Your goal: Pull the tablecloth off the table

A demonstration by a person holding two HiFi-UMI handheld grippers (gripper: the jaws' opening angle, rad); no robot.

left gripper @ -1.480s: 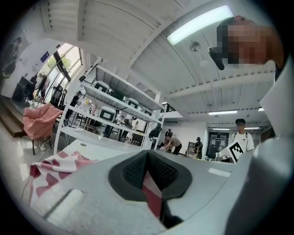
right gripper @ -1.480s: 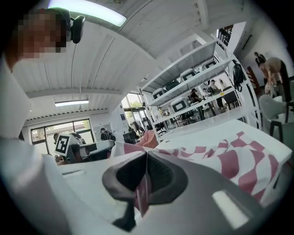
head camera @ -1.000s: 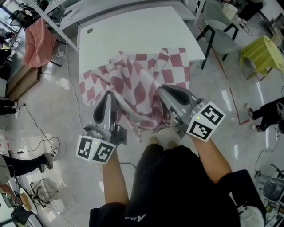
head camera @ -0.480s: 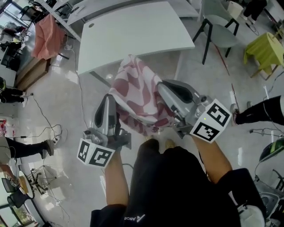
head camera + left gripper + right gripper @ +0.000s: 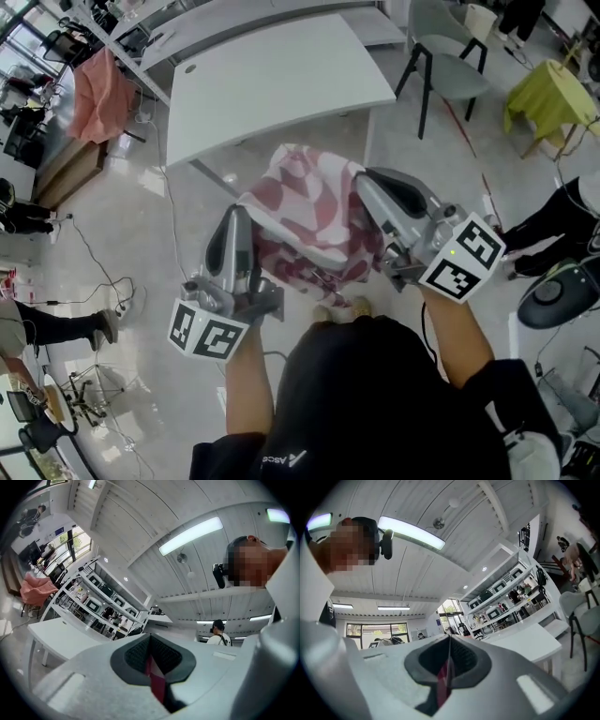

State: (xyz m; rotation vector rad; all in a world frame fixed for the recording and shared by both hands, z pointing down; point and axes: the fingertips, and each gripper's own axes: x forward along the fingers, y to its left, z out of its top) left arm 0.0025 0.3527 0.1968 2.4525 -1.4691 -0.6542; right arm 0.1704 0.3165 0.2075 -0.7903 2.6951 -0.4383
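The red-and-white checked tablecloth (image 5: 309,211) hangs bunched between my two grippers, off the white table (image 5: 272,84), which stands bare beyond it. My left gripper (image 5: 236,214) is shut on the cloth's left part. My right gripper (image 5: 362,180) is shut on its right part. In the left gripper view a red strip of cloth (image 5: 155,682) is pinched between the closed jaws of the left gripper (image 5: 150,641). The right gripper view shows a thin red strip of cloth (image 5: 442,680) caught in the closed right gripper (image 5: 449,644). Both grippers point slightly upward.
Grey chairs (image 5: 450,61) stand to the right of the table, with a yellow-green chair (image 5: 553,98) further right. A pink cloth (image 5: 101,89) hangs on a rack at the left. Cables lie on the glossy floor (image 5: 141,244). My feet (image 5: 342,307) are below the cloth.
The cloth has slid fully off the tabletop and now hangs bunched in the air. Both grippers have drawn back from the table and risen a little, still shut on it.
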